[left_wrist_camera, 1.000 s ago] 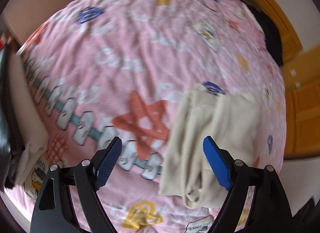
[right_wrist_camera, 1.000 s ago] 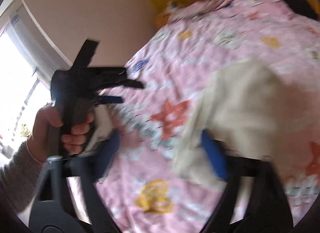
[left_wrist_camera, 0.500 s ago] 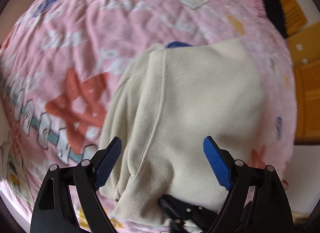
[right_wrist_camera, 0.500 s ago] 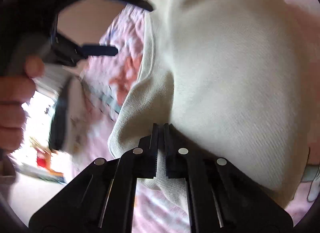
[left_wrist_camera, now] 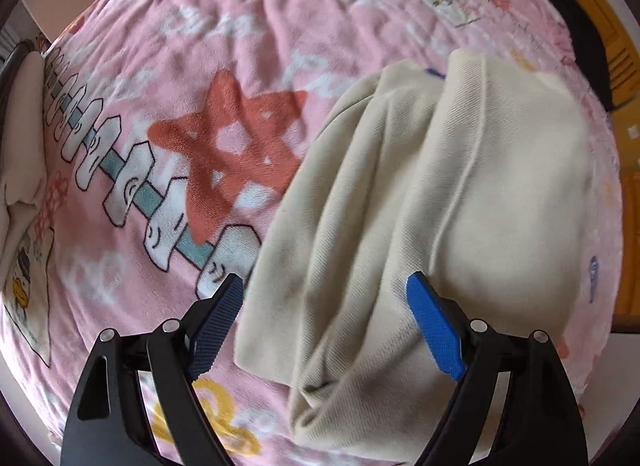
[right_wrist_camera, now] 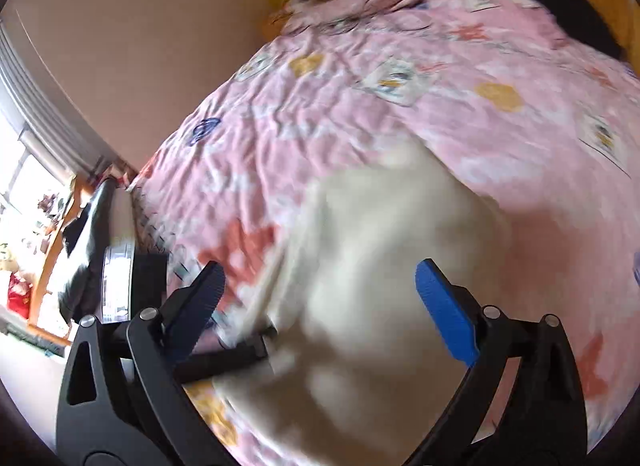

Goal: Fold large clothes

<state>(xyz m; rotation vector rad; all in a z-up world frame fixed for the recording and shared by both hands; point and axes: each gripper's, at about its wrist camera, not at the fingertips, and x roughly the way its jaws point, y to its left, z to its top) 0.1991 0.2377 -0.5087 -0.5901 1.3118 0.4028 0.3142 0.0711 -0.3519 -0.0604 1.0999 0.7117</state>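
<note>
Risk: cream garment lies folded on the pink bedspread under my wide, empty left tool, right tool opening with nothing pinched, so any sloppy regrab could drag layers and undo the fold.

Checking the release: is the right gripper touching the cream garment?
Apart. In the right wrist view, the right gripper is opening wide, its blue pads clear of the blurred cream garment lying on the blanket beyond.

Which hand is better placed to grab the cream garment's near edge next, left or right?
Left, probably. The left tool hangs open with the cream garment sharp between its fingers near the edge. The right tool is opening, its view blurred, nothing gripped.
</note>
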